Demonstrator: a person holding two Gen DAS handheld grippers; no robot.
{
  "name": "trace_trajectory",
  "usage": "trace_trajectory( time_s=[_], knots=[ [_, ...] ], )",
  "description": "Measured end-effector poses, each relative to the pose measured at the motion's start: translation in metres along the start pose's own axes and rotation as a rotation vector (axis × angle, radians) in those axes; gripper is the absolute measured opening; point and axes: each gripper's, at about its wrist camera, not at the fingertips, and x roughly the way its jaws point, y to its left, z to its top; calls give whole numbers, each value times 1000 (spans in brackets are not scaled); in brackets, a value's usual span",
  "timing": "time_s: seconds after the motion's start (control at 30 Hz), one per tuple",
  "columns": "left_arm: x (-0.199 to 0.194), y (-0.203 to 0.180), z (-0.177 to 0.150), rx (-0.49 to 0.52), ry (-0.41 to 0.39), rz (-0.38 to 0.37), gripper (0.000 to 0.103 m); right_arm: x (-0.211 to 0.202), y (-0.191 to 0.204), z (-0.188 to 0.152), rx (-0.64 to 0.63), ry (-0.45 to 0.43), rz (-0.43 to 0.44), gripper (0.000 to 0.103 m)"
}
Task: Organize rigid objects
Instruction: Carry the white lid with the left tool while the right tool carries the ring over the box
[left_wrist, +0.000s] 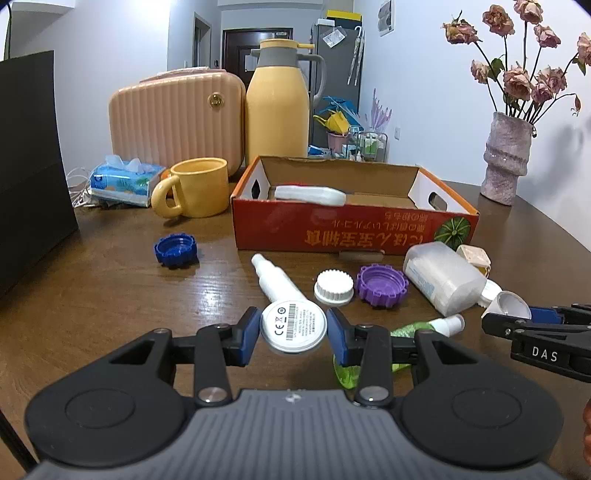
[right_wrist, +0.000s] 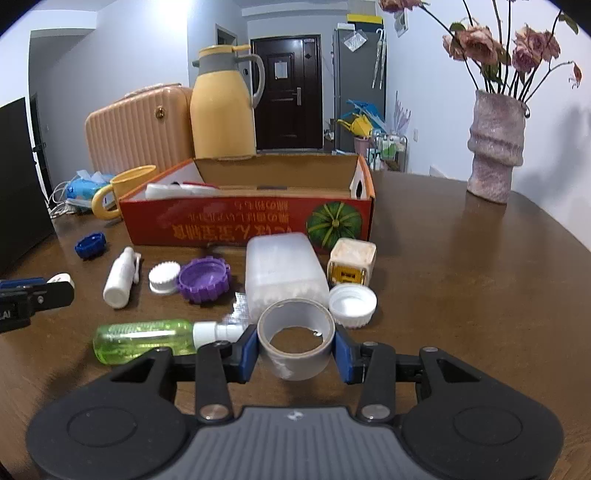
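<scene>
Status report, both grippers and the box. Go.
Left gripper shut on white disc. Right gripper shut on grey tape roll. Cardboard box ahead, open; caps and bottles between.

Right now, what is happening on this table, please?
A person is sorting small items with two handheld grippers. The left gripper is shut on a round white disc; the right gripper is shut on a grey tape roll. Caps and bottles lie before the orange cardboard box.
</scene>
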Motion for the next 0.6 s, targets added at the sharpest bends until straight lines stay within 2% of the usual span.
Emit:
trace_trajectory(
  time_s=[0.6],
  knots=[
    [2,-9,40,-8,-66,-19,40,-4,3,41,-17,-102,2,41]
  ],
)
